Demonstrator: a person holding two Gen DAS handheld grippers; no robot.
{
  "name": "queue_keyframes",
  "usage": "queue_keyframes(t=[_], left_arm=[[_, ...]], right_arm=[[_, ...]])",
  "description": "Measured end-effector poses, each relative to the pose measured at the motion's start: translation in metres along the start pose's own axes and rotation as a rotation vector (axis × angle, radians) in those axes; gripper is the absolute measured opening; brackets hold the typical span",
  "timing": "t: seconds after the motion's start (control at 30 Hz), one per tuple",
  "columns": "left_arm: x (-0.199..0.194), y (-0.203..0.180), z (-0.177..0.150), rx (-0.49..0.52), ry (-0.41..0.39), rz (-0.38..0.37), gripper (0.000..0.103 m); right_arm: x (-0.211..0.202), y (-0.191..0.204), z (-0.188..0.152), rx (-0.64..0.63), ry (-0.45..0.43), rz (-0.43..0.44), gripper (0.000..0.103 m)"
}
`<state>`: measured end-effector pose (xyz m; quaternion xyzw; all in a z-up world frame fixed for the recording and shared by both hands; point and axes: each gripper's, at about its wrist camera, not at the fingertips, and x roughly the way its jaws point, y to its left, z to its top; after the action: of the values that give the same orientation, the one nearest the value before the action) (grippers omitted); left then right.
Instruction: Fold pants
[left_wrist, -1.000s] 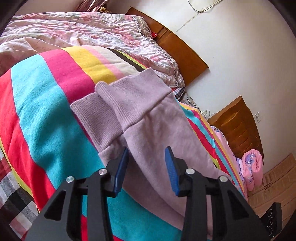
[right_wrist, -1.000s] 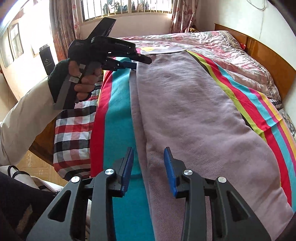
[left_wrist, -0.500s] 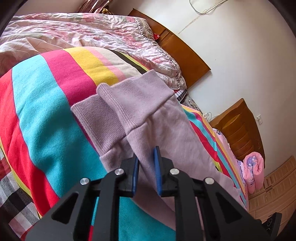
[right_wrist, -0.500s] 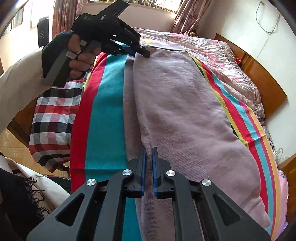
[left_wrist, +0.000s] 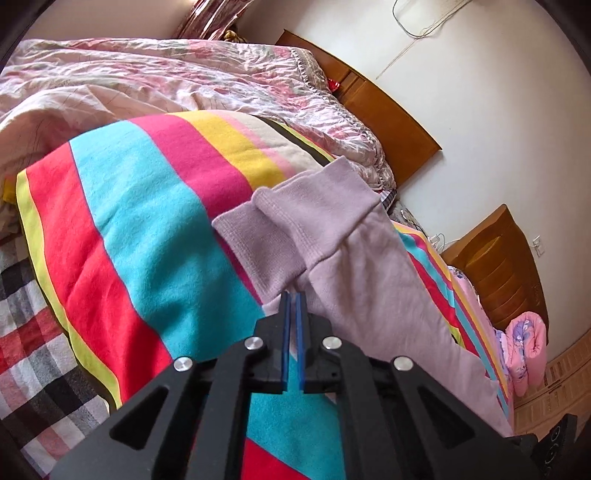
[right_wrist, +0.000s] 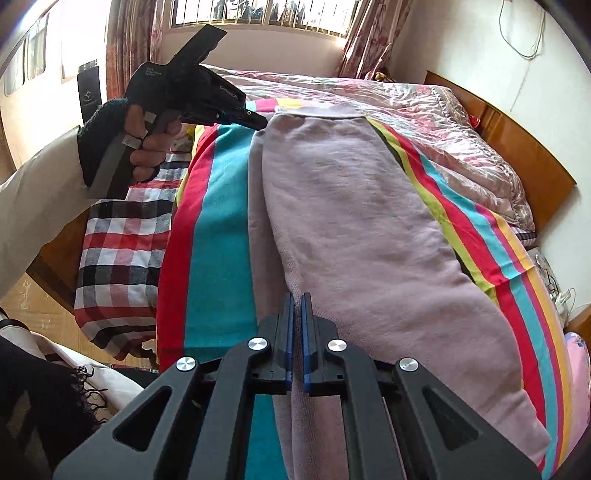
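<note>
Lilac knit pants lie lengthwise on a striped blanket, legs stacked, ribbed cuffs at the far end. My left gripper is shut on the pants' edge just below the cuffs; it also shows in the right wrist view at the far end of the pants. My right gripper is shut on the near left edge of the pants, lifting it slightly.
A pink floral quilt is heaped at the far side of the bed, before a wooden headboard. A plaid sheet hangs over the left edge. A wooden nightstand stands by the wall.
Both grippers went from open to shut on the pants' edge: left near the cuffs, right at the near end. The fabric edge has lifted slightly.
</note>
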<state>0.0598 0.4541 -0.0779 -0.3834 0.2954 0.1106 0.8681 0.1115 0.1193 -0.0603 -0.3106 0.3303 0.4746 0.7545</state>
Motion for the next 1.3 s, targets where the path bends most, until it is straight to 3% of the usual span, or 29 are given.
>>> queue_keyframes(t=[0.07, 0.13, 0.17, 0.2, 0.23, 0.47, 0.6, 0.73, 0.77, 0.83, 0.9, 0.97, 1.03, 1.17, 1.3], left_arm=[[-0.001, 0.002, -0.002, -0.026, 0.005, -0.043, 0.003], [-0.004, -0.002, 0.001, -0.030, -0.002, -0.065, 0.025], [-0.005, -0.003, 0.003, -0.044, -0.013, -0.064, 0.049], [-0.007, -0.004, 0.005, -0.063, -0.029, -0.072, 0.058], [-0.008, -0.003, 0.007, -0.076, -0.036, -0.092, 0.059], [-0.008, -0.005, 0.012, -0.121, -0.050, -0.107, 0.057], [-0.015, 0.002, 0.009, -0.183, -0.070, -0.192, 0.057], [0.001, -0.004, 0.011, -0.153, -0.027, -0.170, 0.057], [0.006, -0.005, 0.011, -0.151, -0.021, -0.172, 0.054], [0.017, -0.007, 0.012, -0.144, -0.006, -0.184, 0.039], [0.026, -0.010, 0.014, -0.126, -0.004, -0.170, 0.018], [0.031, -0.013, 0.017, -0.107, -0.010, -0.153, 0.006], [0.027, -0.020, 0.021, -0.089, -0.022, -0.161, 0.006], [-0.009, -0.051, 0.030, 0.052, -0.104, -0.160, 0.006], [-0.008, -0.030, 0.022, 0.030, -0.078, -0.105, 0.006]], right_arm=[[0.002, 0.000, -0.002, 0.008, 0.004, 0.001, 0.003], [-0.002, -0.003, -0.001, 0.020, -0.006, 0.001, 0.003], [-0.004, -0.004, -0.001, 0.023, -0.010, -0.003, 0.003], [-0.005, -0.005, 0.000, 0.025, -0.012, -0.005, 0.003], [-0.005, -0.006, 0.000, 0.027, -0.012, -0.007, 0.003], [-0.004, -0.006, -0.002, 0.038, -0.011, -0.005, 0.003], [-0.004, -0.008, -0.001, 0.045, -0.015, -0.004, 0.003], [-0.004, -0.009, -0.002, 0.047, -0.016, -0.001, 0.003], [-0.004, -0.009, -0.002, 0.049, -0.017, -0.001, 0.003], [-0.004, -0.009, -0.002, 0.051, -0.017, -0.002, 0.003], [-0.002, -0.008, -0.002, 0.052, -0.014, -0.001, 0.003], [-0.001, -0.008, -0.003, 0.050, -0.012, -0.003, 0.003], [-0.006, -0.010, 0.000, 0.046, -0.027, -0.017, 0.003], [-0.040, -0.019, 0.012, 0.054, -0.101, -0.016, 0.003], [-0.029, -0.004, 0.010, 0.020, -0.069, 0.021, 0.003]])
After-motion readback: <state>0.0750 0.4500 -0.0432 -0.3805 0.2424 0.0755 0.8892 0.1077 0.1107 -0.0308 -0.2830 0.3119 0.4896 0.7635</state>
